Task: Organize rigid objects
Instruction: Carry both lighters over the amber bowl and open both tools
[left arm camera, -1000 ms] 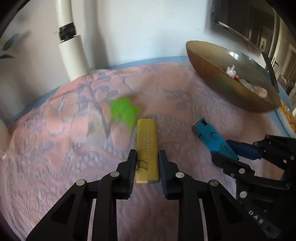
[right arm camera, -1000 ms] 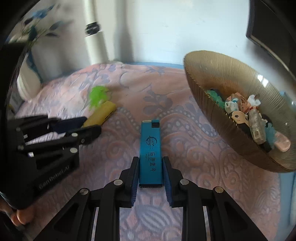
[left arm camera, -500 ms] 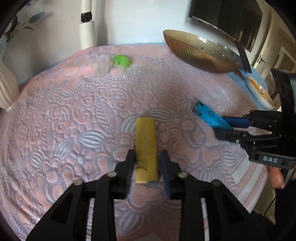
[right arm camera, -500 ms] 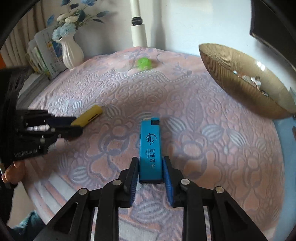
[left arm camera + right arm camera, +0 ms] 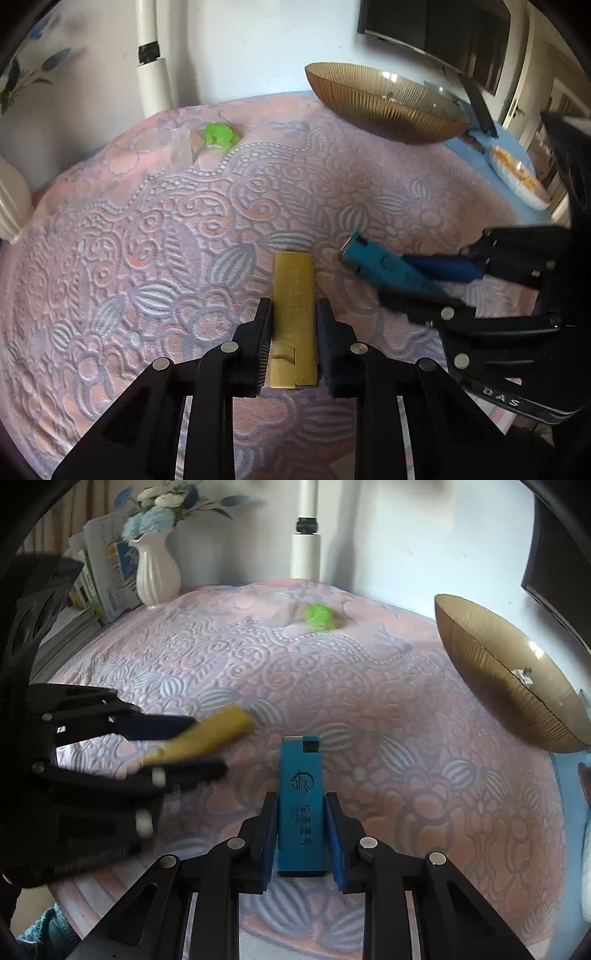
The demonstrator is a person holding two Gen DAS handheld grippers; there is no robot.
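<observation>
Two lighters held above the cloth: left gripper (image 5: 293,325) clamps the yellow lighter (image 5: 293,295), right gripper (image 5: 301,825) the blue lighter (image 5: 301,805); carry both level to the far-right bowl (image 5: 384,107), releasing low inside

Both grippers are matte black: the left gripper (image 5: 294,325) and right gripper (image 5: 301,821) show silver pivot screws, ribbed blue-edged finger pads (image 5: 335,840), and white "DAS" lettering.
</observation>
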